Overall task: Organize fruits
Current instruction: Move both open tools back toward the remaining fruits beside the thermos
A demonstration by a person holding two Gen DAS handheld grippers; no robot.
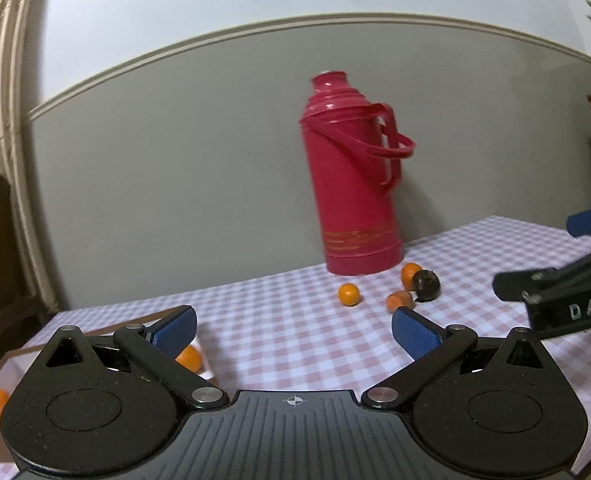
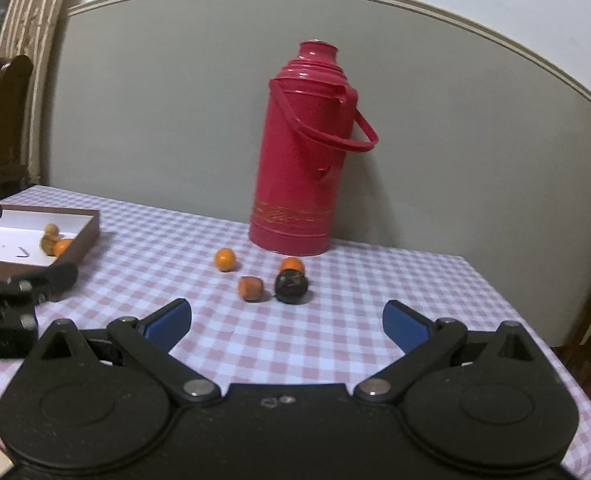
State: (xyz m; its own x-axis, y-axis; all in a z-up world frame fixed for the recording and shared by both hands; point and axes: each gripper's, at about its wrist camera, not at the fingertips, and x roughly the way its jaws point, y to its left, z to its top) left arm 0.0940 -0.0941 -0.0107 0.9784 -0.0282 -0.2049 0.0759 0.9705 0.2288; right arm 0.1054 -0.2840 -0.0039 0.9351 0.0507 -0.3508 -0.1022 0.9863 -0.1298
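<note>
1. Fruit (image 2: 287,278): four loose pieces lie on the checked cloth (image 2: 335,320) near the flask (image 2: 299,160), awaiting collection.
2. Box (image 2: 89,232): already holds some fruit.
3. Right gripper (image 2: 285,320) and left gripper (image 1: 293,330): both spread wide and empty, ready to pick.

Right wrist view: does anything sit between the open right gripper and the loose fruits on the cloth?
Nothing visible does. The right gripper faces bare checked cloth up to the dark fruit and the orange fruit beside it. The red thermos stands behind them.
</note>
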